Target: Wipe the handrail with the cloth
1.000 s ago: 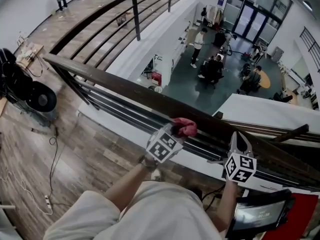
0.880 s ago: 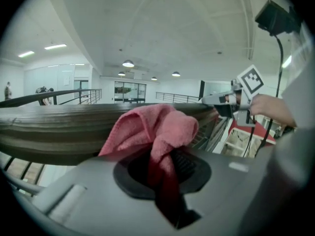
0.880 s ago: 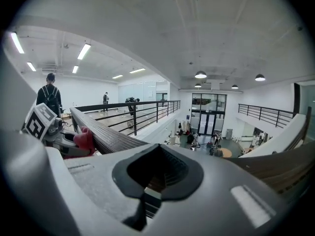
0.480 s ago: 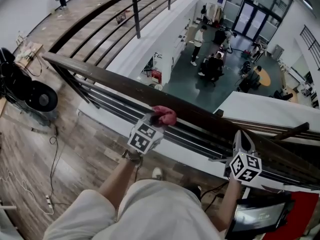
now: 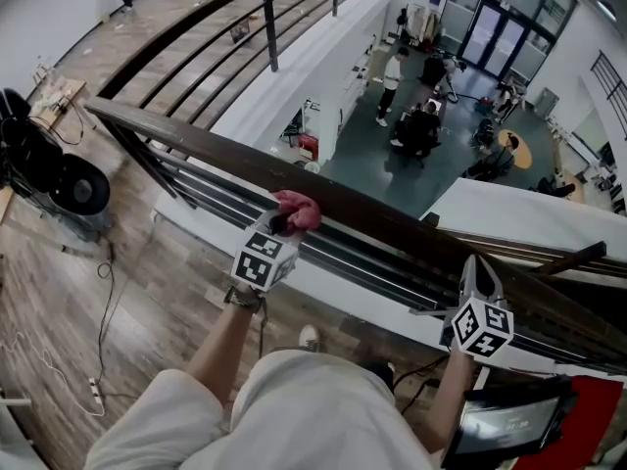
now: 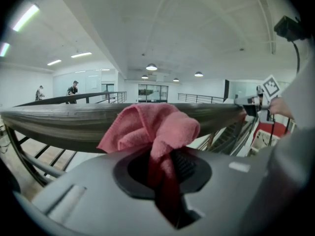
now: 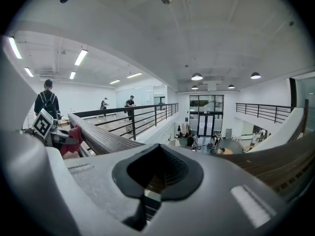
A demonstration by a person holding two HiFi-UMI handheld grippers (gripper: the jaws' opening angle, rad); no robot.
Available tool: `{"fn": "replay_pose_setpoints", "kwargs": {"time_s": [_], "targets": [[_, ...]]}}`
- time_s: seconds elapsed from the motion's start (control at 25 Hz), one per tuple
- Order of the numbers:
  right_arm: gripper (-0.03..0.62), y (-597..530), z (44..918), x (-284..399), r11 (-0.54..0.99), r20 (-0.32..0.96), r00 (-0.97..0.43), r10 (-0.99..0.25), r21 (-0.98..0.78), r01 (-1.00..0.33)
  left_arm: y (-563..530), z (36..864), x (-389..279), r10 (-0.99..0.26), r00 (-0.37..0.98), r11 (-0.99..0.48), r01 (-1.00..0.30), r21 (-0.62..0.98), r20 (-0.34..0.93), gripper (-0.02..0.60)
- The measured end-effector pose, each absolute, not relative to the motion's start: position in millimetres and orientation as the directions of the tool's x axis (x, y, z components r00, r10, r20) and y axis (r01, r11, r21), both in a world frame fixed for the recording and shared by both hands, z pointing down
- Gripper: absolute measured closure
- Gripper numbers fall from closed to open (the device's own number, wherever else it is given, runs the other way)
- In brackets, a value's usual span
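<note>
Head view: left gripper (image 5: pixel 282 225) presses the pink cloth (image 5: pixel 299 210) onto the dark handrail (image 5: pixel 186 145), right gripper (image 5: pixel 477 270) sits well apart along the same rail, lower floor (image 5: pixel 392 176) open beyond it. Left gripper view: jaws clamped on one bunched fold of cloth, the rest loose on the rail, so drag on the wood could tug it free and drop it over the edge. Right gripper view: jaws together on nothing, rail just beyond, no backup if the cloth slips

Bright, even light from ceiling lamps (image 7: pixel 197 76), heavy fisheye bending at edges, near jaws perhaps slightly blurred.
</note>
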State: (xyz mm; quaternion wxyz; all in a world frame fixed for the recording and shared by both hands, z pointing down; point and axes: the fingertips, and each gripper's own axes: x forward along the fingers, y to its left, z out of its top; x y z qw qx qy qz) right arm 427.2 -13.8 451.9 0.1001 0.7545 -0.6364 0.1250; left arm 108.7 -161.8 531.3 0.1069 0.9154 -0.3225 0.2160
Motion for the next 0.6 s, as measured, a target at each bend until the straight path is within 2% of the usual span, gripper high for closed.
{"fn": "replay_pose_setpoints", "kwargs": {"time_s": [0.28,0.6], "targets": [[0.592,-17,454,424,-0.161,0.317,0.150,-0.936,-0.008,-0.987,-181,529,73,-0.637,0.630,-0.679,-0.732,0.065,0.444,0.507],[0.592,-17,455,422,-0.144,0.326,0.131,-0.936,-0.016,-0.989,-202,513,37,-0.786,0.514,-0.494,-0.856,0.151,0.343,0.511]]}}
